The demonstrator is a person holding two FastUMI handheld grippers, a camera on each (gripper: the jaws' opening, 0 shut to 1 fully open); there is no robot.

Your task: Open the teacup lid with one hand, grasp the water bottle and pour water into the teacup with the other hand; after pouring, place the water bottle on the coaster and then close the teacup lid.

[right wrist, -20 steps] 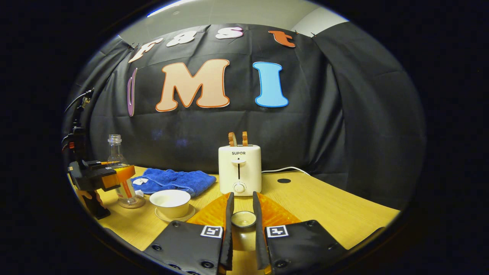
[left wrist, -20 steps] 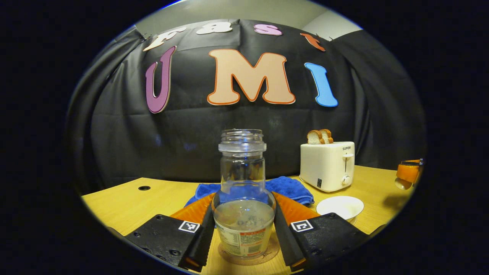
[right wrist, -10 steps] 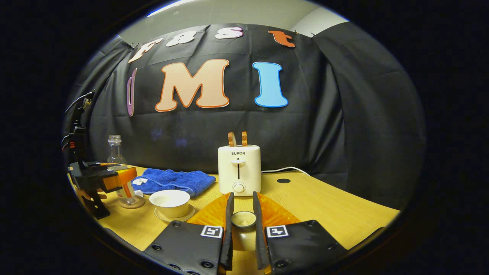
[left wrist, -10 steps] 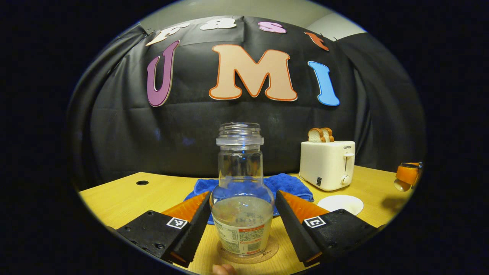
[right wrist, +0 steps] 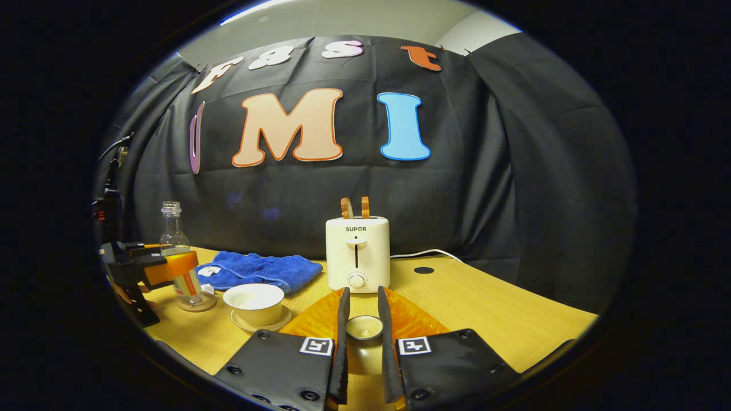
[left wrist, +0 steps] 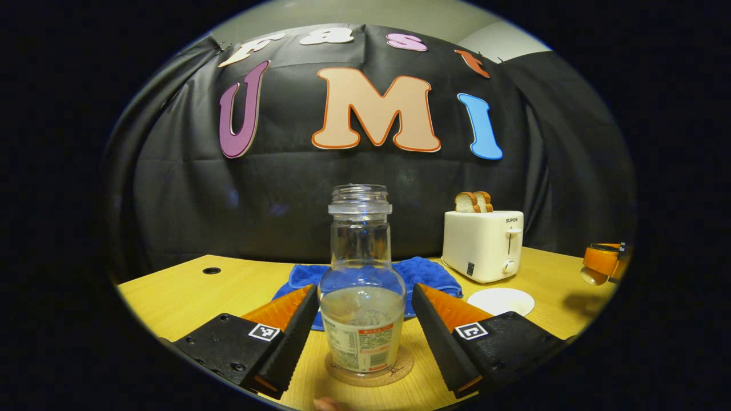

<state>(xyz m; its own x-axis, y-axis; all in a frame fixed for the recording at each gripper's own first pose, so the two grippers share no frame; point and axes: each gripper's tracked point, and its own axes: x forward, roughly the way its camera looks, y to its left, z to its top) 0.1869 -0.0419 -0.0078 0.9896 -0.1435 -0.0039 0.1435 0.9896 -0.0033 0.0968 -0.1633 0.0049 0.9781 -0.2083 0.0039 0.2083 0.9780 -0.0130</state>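
Left gripper (left wrist: 364, 319) spread wide, fingers either side of the bottle (left wrist: 361, 297) with gaps showing, touching neither side. Bottle upright on the coaster (left wrist: 369, 372) near the desk's (left wrist: 171, 291) left front edge, partly filled, uncapped, just in front of the blue towel (right wrist: 260, 269). Right gripper (right wrist: 363, 342) closed narrow on the lid (right wrist: 364, 327), held over the desk's front middle, before the toaster (right wrist: 358, 253); open cup (right wrist: 254, 302) on its saucer (right wrist: 261, 325) between bottle and lid, well short of the back edge

Left gripper (left wrist: 365, 325) spread wide — right gripper (right wrist: 360, 334) clamped narrow.
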